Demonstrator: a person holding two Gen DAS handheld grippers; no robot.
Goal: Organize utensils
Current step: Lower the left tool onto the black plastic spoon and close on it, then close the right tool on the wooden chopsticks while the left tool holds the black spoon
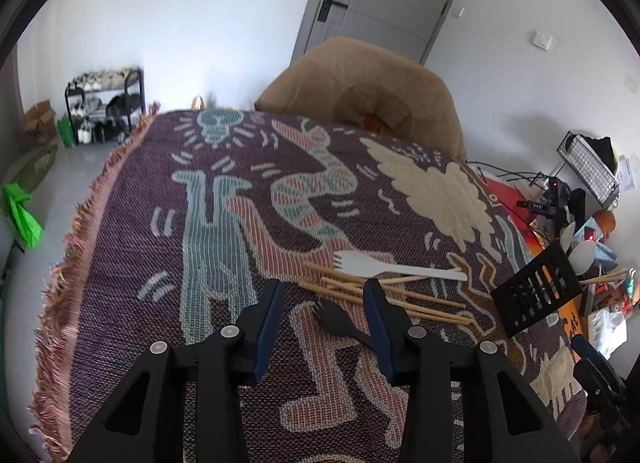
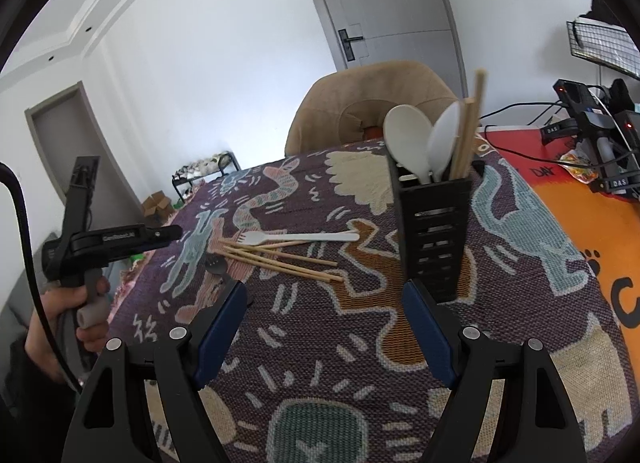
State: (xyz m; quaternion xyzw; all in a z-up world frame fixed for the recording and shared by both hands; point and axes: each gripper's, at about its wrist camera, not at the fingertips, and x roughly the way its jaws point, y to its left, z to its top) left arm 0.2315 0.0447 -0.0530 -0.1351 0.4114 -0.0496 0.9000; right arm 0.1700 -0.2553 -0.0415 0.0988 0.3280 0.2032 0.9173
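Note:
A white plastic fork (image 1: 394,266) (image 2: 296,238) lies across several wooden chopsticks (image 1: 404,297) (image 2: 280,259) on the patterned cloth. A black fork (image 1: 340,323) (image 2: 216,263) lies nearer, its handle partly hidden. My left gripper (image 1: 322,295) is open and empty, just above the black fork, with the chopsticks passing behind its right fingertip. A black slotted utensil holder (image 1: 536,295) (image 2: 434,223) holds two white spoons (image 2: 408,143) and chopsticks (image 2: 470,131). My right gripper (image 2: 324,295) is open and empty, its right finger close in front of the holder.
A tan chair (image 1: 360,91) (image 2: 372,103) stands behind the table. An orange mat (image 2: 592,215) with cables and black devices (image 2: 592,123) covers the right side. The cloth's fringed edge (image 1: 80,223) runs along the left. The hand-held left gripper (image 2: 88,247) shows at the left.

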